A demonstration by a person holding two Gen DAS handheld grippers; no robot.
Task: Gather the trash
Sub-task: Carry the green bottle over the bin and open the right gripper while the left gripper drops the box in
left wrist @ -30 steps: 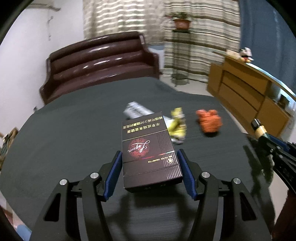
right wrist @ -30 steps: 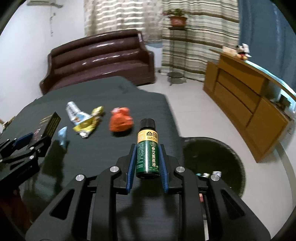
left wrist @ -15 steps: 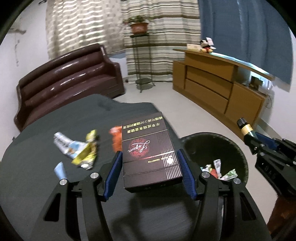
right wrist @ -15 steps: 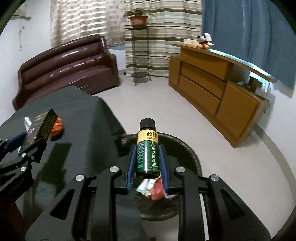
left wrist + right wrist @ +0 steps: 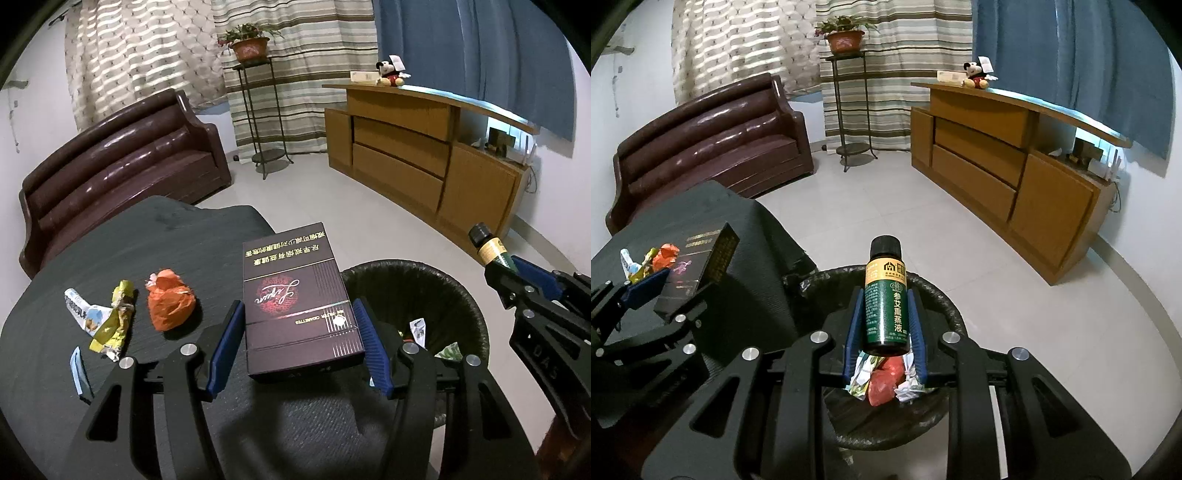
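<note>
My left gripper (image 5: pixel 298 325) is shut on a dark maroon cigarette box (image 5: pixel 295 295), held over the right edge of the black table (image 5: pixel 166 240). My right gripper (image 5: pixel 885 321) is shut on a small green bottle (image 5: pixel 885 299) with a black cap, hanging above the black trash bin (image 5: pixel 938 299), which holds crumpled wrappers (image 5: pixel 882 380). In the left wrist view the bin (image 5: pixel 424 280) stands just right of the box, with the right gripper and bottle (image 5: pixel 491 247) at the far right. On the table lie an orange crumpled wrapper (image 5: pixel 170 299), a yellow and white wrapper (image 5: pixel 107 317) and a small blue packet (image 5: pixel 79 373).
A brown leather sofa (image 5: pixel 118 166) stands behind the table. A wooden sideboard (image 5: pixel 424 147) runs along the right wall, with a plush toy (image 5: pixel 391 72) on top. A metal plant stand (image 5: pixel 258 110) stands by the striped curtains. Pale tiled floor (image 5: pixel 997 277) surrounds the bin.
Both grippers have swung to the right with their loads, from over the table toward the bin. The table trash now lies to the left and the bin has come under the right gripper.
</note>
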